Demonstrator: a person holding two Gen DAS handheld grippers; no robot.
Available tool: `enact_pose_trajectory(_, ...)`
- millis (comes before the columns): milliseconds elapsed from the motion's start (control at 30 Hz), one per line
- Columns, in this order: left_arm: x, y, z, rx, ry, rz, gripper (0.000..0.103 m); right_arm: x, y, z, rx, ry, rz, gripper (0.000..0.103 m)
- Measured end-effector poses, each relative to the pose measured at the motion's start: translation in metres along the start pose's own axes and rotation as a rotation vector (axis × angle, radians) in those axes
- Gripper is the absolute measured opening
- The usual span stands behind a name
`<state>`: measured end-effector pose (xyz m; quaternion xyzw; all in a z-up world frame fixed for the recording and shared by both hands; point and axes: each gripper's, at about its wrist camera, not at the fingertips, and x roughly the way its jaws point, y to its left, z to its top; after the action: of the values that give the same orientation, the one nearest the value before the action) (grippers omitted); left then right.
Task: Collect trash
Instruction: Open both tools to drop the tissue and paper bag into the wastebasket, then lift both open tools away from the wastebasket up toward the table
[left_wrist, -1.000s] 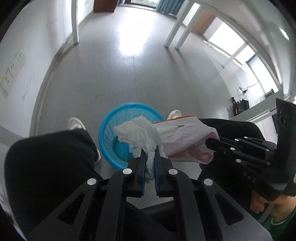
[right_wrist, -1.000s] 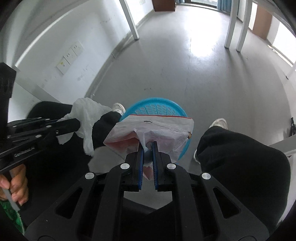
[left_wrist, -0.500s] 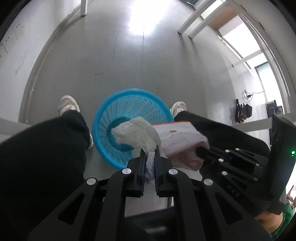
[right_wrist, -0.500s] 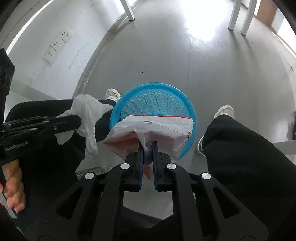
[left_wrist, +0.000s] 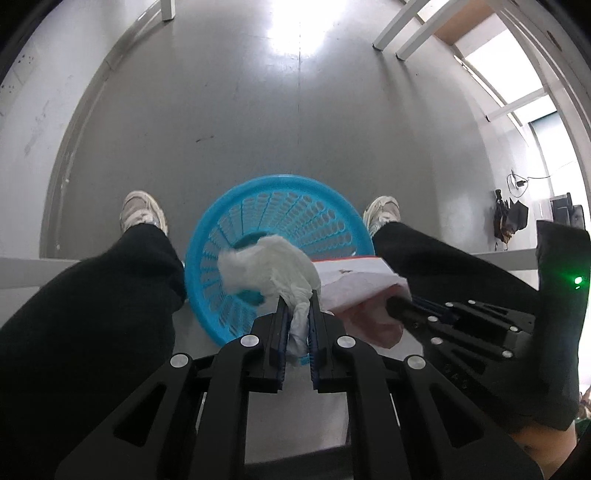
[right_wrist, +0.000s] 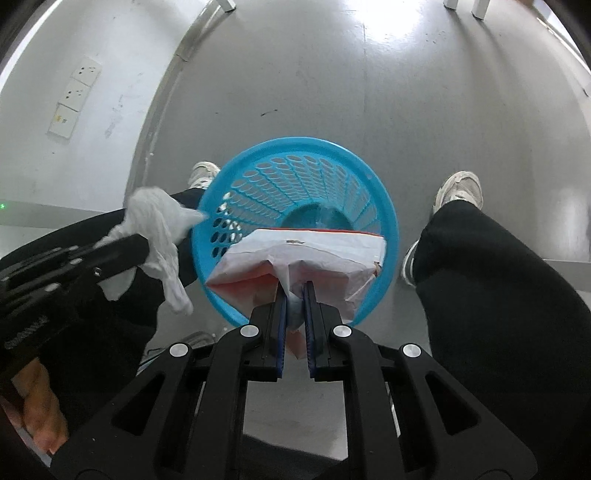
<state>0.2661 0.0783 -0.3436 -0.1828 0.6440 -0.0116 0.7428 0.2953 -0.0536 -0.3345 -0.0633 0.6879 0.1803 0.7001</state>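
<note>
Left hand-held gripper (left_wrist: 297, 314) is clamped on a crumpled white tissue (left_wrist: 269, 264), held over the near-left rim of the blue basket (right_wrist: 295, 162) on the floor. Right hand-held gripper (right_wrist: 294, 306) is pinched on a white-and-pink bag (right_wrist: 306, 254), held above the basket's near side.

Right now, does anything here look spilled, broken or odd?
Nothing stands out. The left gripper pinches a crumpled tissue, the right gripper a crumpled wrapper, both above the blue basket.
</note>
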Motion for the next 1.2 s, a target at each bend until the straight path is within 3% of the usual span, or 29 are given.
enact_pose_trajectory(567, 0.009, 0.001, 0.003, 0.002, 0.023, 0.005, 0.007, 0.017, 0.001, 0.008, 0.005, 0.032, -0.03, 0.01)
enact_pose_trajectory(633, 0.007, 0.001, 0.004, -0.003, 0.01, 0.01, 0.015, 0.015, 0.0, 0.009, 0.006, 0.023, -0.028, 0.012)
enact_pose_trajectory(667, 0.005, 0.002, 0.004, -0.014, 0.002, 0.009, 0.035, 0.014, -0.001, 0.009, 0.011, 0.024, -0.03, 0.015)
enact_pose_trajectory(700, 0.004, 0.004, 0.004, -0.025, -0.005, 0.004, 0.047, 0.012, -0.001, 0.009, 0.012, 0.021, -0.029, 0.023)
enact_pose_trajectory(767, 0.003, 0.008, 0.005, -0.046, -0.011, -0.007, 0.048, 0.01, -0.002, 0.007, 0.013, 0.01, -0.023, 0.032)
enact_pose_trajectory(900, 0.01, 0.009, 0.003, -0.049, 0.011, 0.001, 0.048, 0.008, -0.005, 0.006, 0.028, 0.001, -0.014, 0.032)
enact_pose_trajectory(1200, -0.006, 0.002, -0.005, -0.004, -0.046, 0.028, 0.048, -0.017, 0.003, -0.005, -0.004, -0.06, -0.037, 0.039)
